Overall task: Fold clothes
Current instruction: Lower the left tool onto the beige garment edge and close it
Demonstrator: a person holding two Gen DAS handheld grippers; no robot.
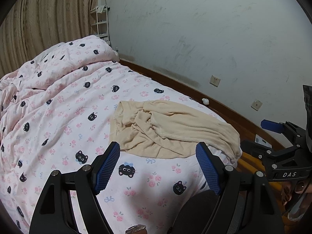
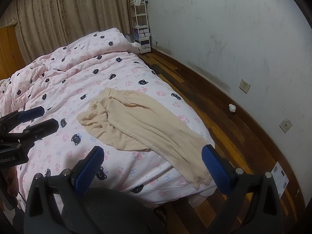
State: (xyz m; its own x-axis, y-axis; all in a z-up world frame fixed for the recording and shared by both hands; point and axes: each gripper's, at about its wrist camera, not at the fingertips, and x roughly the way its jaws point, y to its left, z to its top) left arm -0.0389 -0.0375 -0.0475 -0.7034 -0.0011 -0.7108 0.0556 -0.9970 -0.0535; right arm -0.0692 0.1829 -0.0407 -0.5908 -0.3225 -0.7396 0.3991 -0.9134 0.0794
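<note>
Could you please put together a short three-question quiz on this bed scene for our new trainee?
1. True or false: the beige garment is already neatly folded.
2. Multiple choice: the garment lies on (A) the wooden floor, (B) the cat-print duvet, (C) the white shelf rack.
3. Fill in: the left gripper and right gripper both have their jaws ____.

Key
1. False: it lies crumpled, one end hanging over the bed's edge.
2. B.
3. Open, and holding nothing.
</note>
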